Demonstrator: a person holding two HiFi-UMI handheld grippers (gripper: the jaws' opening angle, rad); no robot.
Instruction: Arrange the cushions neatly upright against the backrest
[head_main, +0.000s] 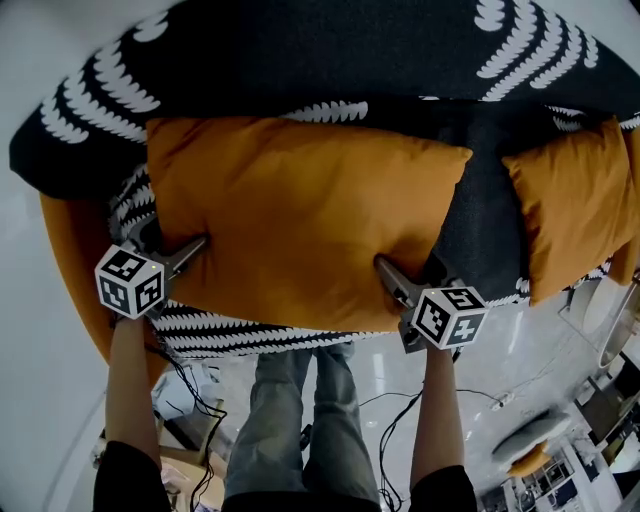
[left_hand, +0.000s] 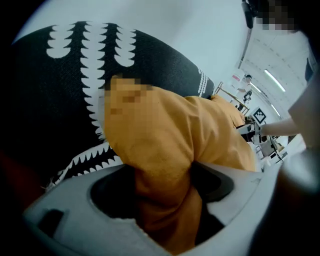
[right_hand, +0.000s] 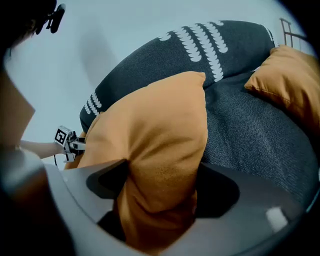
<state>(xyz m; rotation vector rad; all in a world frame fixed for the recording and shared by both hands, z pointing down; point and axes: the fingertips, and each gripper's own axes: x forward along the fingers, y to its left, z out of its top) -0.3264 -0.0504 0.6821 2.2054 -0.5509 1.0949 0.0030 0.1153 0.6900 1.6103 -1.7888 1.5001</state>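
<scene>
Dark patterned sofa (head_main: 300, 60), pale floor (head_main: 545, 340), jaws of left gripper (head_main: 200, 243) and right gripper (head_main: 382, 263) clamped on orange cushion (head_main: 300, 215)

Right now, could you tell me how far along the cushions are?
Done: the second cushion seems propped at far right. In hand: left gripper and right gripper pinch the large cushion at its near edge, top by the backrest. Left: stand it upright, release.

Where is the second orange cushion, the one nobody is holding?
In the head view the smaller cushion sits at the far right of the dark sofa seat, apart from the large cushion at centre.
</scene>
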